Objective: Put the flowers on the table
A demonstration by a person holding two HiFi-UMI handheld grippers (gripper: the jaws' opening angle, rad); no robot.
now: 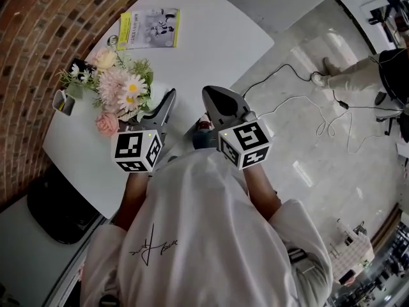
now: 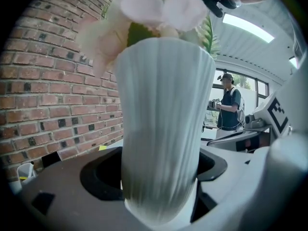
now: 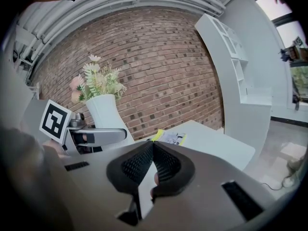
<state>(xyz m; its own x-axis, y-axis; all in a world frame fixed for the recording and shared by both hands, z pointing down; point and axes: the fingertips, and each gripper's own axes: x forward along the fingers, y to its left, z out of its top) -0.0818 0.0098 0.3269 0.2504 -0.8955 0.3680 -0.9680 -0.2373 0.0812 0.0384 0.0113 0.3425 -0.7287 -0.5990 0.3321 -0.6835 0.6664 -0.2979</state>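
Note:
A bunch of pink and white flowers (image 1: 121,89) stands in a white ribbed vase (image 2: 163,124) over the left part of the white table (image 1: 211,43). My left gripper (image 1: 163,102) is shut on the vase, which fills the gap between its jaws (image 2: 161,177). Blossoms (image 2: 159,6) spill over the vase's rim. Whether the vase's foot touches the table is hidden. My right gripper (image 1: 211,96) is just right of the left one, shut (image 3: 153,150) with nothing in it. In the right gripper view the vase (image 3: 107,113) and flowers (image 3: 96,83) stand at the left before the brick wall.
A yellow-edged magazine (image 1: 150,27) lies at the table's far side. A small cup (image 1: 62,101) and a dark object (image 1: 80,66) sit by the brick wall (image 1: 38,37). A black seat (image 1: 54,203) is below left. Cables (image 1: 300,101) trail on the floor; a person (image 1: 358,69) is at the right.

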